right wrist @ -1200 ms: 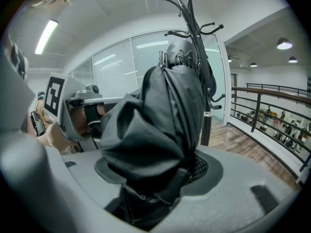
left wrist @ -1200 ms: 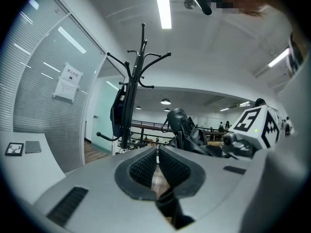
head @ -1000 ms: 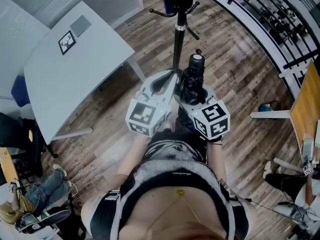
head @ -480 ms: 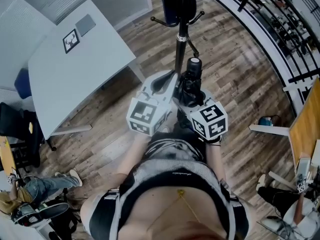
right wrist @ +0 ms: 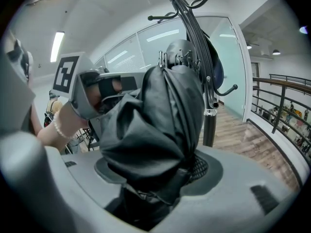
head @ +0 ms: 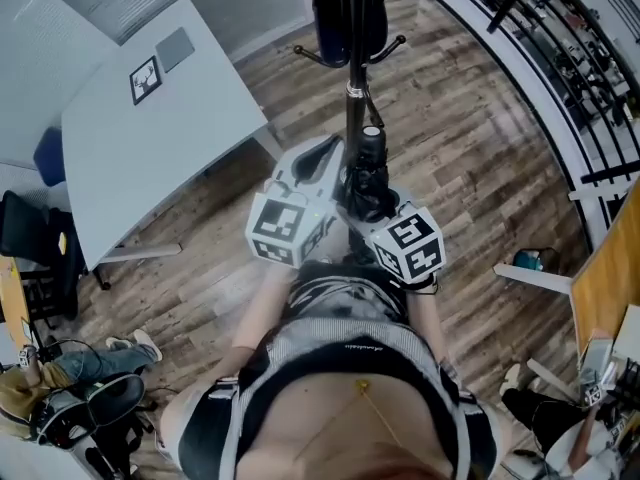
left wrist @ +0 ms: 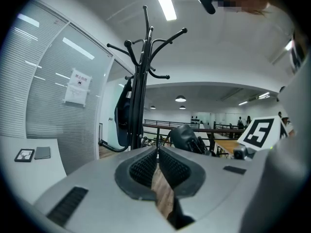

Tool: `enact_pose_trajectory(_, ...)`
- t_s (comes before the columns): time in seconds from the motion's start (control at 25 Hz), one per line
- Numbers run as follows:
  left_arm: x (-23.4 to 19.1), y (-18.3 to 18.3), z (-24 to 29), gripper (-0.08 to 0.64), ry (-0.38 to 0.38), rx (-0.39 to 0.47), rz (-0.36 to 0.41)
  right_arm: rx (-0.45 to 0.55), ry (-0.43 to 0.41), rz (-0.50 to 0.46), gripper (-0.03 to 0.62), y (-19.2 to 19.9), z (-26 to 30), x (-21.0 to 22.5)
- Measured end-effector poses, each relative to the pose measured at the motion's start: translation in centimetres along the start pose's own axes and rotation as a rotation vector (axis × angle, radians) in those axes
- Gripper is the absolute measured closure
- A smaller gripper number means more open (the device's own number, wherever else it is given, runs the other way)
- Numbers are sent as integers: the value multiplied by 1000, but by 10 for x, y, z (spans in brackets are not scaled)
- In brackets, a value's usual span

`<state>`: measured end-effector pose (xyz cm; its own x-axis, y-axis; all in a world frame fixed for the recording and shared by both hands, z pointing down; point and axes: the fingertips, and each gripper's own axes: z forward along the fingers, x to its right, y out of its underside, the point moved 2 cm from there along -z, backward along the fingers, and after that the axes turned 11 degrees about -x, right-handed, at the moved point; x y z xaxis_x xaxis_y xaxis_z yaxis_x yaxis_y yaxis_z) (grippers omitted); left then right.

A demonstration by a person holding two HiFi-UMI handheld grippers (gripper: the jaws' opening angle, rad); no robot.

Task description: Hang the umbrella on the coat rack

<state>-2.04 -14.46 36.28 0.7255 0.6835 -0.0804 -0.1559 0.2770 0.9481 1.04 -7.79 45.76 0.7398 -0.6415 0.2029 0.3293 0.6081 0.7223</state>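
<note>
The black folded umbrella (head: 368, 168) stands upright in my right gripper (head: 370, 206), which is shut on its lower part. In the right gripper view the umbrella (right wrist: 160, 120) fills the middle and hides one pad. The black coat rack (head: 350, 88) rises right behind it, its hooks (right wrist: 194, 6) spreading overhead, and the umbrella's top is close beside the pole. My left gripper (head: 325, 158) sits just left of the umbrella, shut with nothing in it. In the left gripper view (left wrist: 156, 154) its pads meet, with the rack (left wrist: 140, 86) ahead and the umbrella (left wrist: 187, 137) to the right.
A dark bag (head: 350, 8) hangs on the rack's far side. A white table (head: 150, 138) with a marker card (head: 145, 80) stands to the left. A black railing (head: 560, 78) runs along the right. A chair (head: 35, 258) stands at far left.
The person has stepped toward the rack. Both grippers and the umbrella have moved forward, and the umbrella's top now sits right beside the pole.
</note>
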Motion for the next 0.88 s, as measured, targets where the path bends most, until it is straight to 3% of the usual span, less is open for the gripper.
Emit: enact_pose_trajectory(0.88,10,14,23,545,-67,-52,-56,-78,-80,-45,313,32,7,21)
